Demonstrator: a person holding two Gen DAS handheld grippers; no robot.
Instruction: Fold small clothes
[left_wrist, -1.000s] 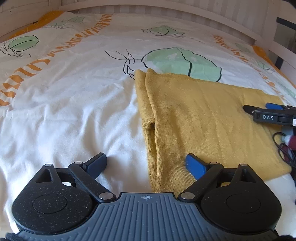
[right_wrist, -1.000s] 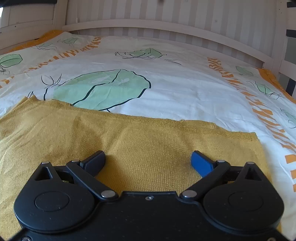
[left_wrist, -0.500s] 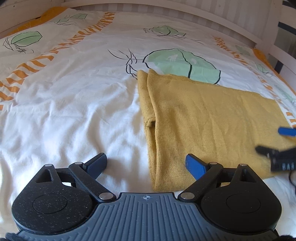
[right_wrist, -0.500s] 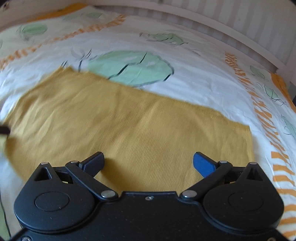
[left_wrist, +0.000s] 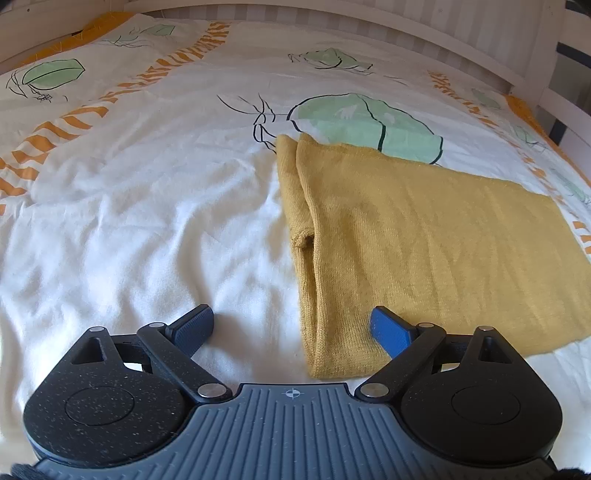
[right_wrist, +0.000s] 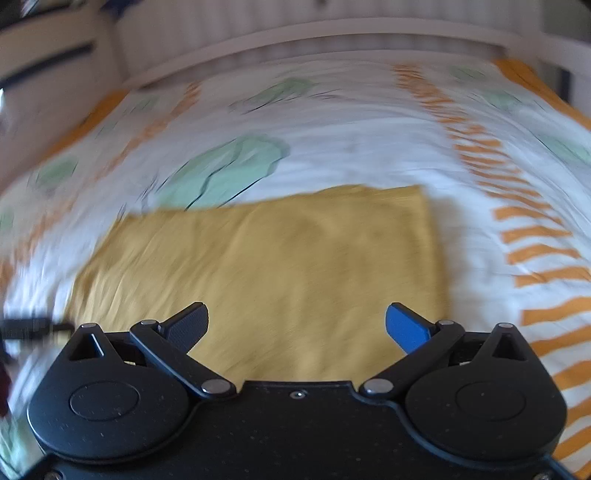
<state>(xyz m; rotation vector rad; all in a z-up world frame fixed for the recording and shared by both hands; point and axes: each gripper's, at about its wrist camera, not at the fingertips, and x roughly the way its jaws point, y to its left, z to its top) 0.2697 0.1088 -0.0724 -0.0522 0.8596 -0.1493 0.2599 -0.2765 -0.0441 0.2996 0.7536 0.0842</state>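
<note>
- Mustard knit garment (left_wrist: 424, 236) lies flat on the bed (left_wrist: 147, 221), right of centre in the left wrist view, over the green leaf print on the duvet.
- Already folded at least once, I judge: left side shows two stacked layers with a rolled fold edge, and a sleeve cuff or hem peeks out between them. The flat rectangle leaves room for a further fold.
- Left gripper (left_wrist: 291, 325) sits low over the bed, aimed along the garment's folded left edge; near corner lies between its fingers (left_wrist: 388, 328). Fingers spread wide, holding nothing. Placement reads as lined up to pinch that near-left corner.
- Right gripper (right_wrist: 295, 325) hovers above the garment (right_wrist: 280, 266), pitched down at it. Fingers also spread wide and empty. Right wrist view is motion-blurred, so fine detail is unreadable.
- In that view the garment's right edge sits just beyond the blue finger (right_wrist: 406, 328); whether anything touches the cloth, can't tell.
</note>
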